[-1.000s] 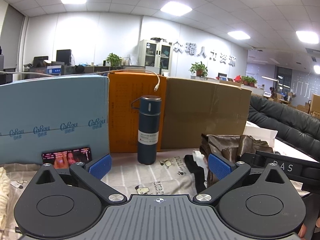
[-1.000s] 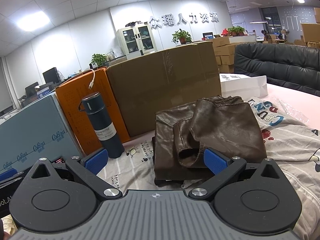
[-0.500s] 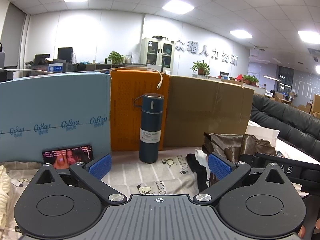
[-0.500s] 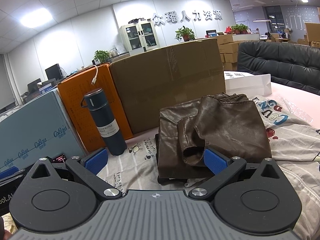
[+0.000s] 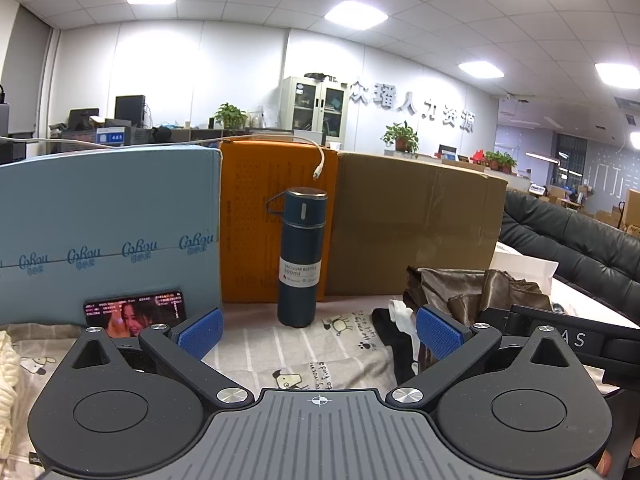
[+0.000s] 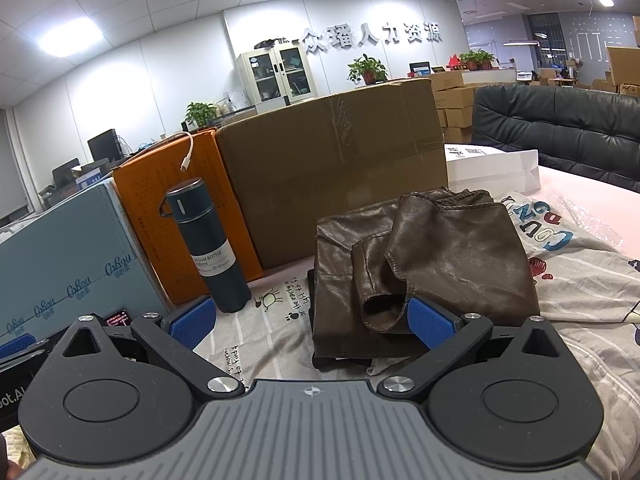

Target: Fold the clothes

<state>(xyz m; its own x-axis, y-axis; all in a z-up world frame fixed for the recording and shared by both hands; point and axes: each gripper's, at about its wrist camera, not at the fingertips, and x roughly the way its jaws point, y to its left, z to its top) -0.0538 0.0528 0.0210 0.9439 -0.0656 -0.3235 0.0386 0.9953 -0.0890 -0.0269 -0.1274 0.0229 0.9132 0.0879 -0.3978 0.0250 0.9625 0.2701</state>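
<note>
A folded brown leather-look garment (image 6: 436, 260) lies on top of a dark folded garment (image 6: 352, 360) on the printed sheet (image 6: 272, 336). My right gripper (image 6: 310, 324) is open and empty, just in front of the pile; its right pad (image 6: 430, 326) is near the garment's front edge. My left gripper (image 5: 318, 330) is open and empty above the sheet (image 5: 320, 360), left of the same brown garment (image 5: 472, 288). A cream knitted item (image 5: 8, 384) shows at the left edge.
A dark blue vacuum bottle (image 5: 300, 258) stands before an orange box (image 5: 256, 224), between a blue box (image 5: 108, 232) and a brown carton (image 5: 416, 224). A phone (image 5: 134, 312) leans on the blue box. A white box (image 6: 492, 168) and black sofa (image 6: 560, 132) are at the right.
Both views have shifted slightly: the bottle and brown garment sit a little more to the right in frame. Both grippers stay open and empty.
</note>
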